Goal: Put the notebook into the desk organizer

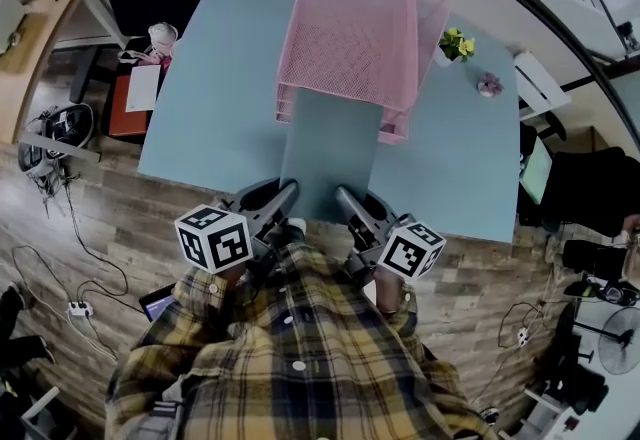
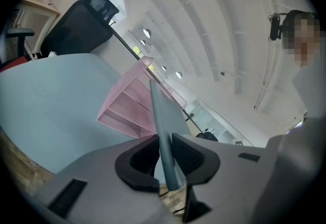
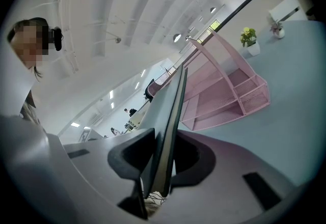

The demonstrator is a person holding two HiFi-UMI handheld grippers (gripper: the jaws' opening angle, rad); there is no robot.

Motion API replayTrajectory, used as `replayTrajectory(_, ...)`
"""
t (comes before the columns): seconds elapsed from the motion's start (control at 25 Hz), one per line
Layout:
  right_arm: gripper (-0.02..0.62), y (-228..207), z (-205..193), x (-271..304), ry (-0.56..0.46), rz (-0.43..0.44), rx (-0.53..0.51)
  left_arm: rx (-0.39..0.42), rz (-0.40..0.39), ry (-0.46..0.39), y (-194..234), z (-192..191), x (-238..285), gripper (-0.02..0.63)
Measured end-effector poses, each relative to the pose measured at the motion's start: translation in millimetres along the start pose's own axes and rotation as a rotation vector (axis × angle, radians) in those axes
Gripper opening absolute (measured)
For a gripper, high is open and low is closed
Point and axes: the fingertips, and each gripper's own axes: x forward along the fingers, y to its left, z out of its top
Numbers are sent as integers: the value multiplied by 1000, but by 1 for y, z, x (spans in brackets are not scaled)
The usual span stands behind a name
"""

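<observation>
We see notebook [image 1: 330,153] held at both sides, far end at organizer [image 1: 350,38].
Head view: left gripper [image 1: 287,191], right gripper [image 1: 343,194] on its near edge, over bench [image 1: 220,78]. Left gripper view: jaws pinch notebook [image 2: 162,131]. Right gripper view: notebook [image 3: 170,116] likewise pinched.

Head cam, worn on my head, looks steeply down over the blue table [image 1: 200,98] from well above. Cams on my left gripper [image 1: 287,191] and right gripper [image 1: 343,196] sit right behind the jaws, v. close, facing fwd along them. All three views share the pink organizer [image 1: 345,38] and the notebook [image 1: 330,153]; gripper cams see it edge-on, from opp. sides.
</observation>
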Motion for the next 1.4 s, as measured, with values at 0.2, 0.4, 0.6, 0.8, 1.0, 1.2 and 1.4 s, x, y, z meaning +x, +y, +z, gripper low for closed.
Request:
replayTrajectory(0.2, 95, 10, 4, -3, 0, 8, -6, 10, -9, 0, -9, 5, -6, 77)
replayTrajectory(0.4, 95, 16, 8, -4, -9, 16, -18, 11, -13, -6, -13, 9, -8, 77)
replayTrajectory(0.6, 95, 20, 18, -4, -22, 26, -41, 24, -24, -23, -18, 17, -7, 77)
replayTrajectory(0.8, 95, 20, 34, -1, -40, 38, -69, 46, -33, -48, -23, 30, -1, 75)
replayTrajectory(1.0, 95, 19, 50, 8, -48, 38, -92, 66, -40, -67, -22, 45, 7, 77)
replayTrajectory(1.2, 95, 15, 65, 19, -66, 38, -94, 80, -46, -87, -20, 62, 17, 75)
replayTrajectory(1.4, 95, 5, 83, 31, -75, 29, -94, 76, -51, -95, -12, 78, 33, 75)
